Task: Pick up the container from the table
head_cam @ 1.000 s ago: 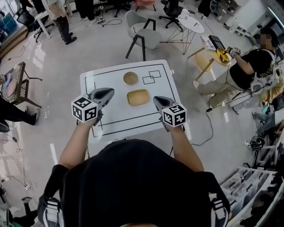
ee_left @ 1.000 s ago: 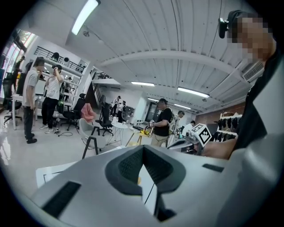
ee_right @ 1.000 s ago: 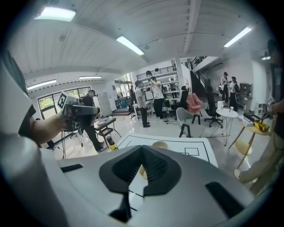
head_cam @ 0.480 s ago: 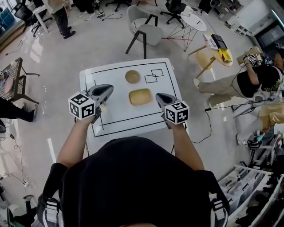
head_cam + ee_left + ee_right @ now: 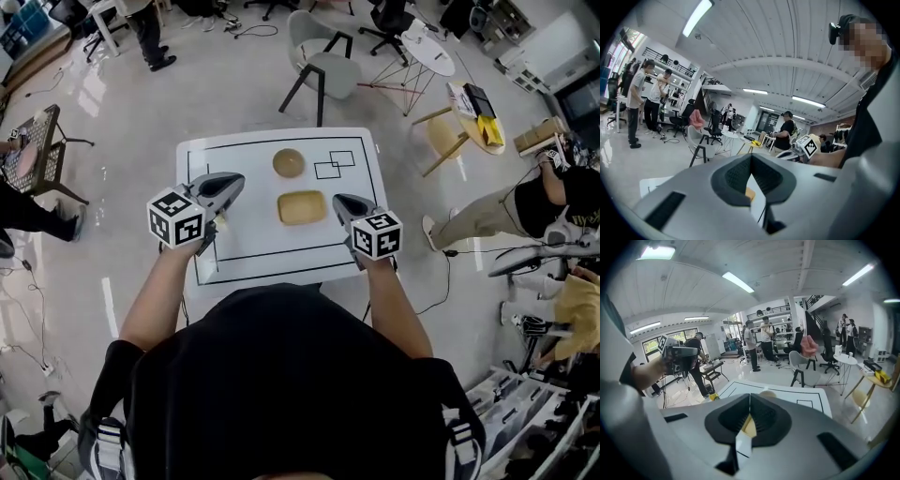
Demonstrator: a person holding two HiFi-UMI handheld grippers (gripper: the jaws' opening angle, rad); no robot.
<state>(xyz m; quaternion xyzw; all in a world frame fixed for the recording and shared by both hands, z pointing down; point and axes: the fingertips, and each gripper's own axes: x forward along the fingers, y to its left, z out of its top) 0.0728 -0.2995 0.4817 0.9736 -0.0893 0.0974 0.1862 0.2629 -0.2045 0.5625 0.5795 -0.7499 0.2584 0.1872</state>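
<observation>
Right gripper (image 5: 339, 201), jaws pressed together and empty, hovers just beside the yellow container (image 5: 301, 207), which sits untouched near the middle of the white table (image 5: 262, 239). The left gripper (image 5: 236, 180), likewise closed on nothing, hangs off the container's other side. A round bowl (image 5: 289, 163) lies just behind it. The likely risk is that closed jaws pushed in would shove the shallow container toward the bowl rather than grip its rim.
</observation>
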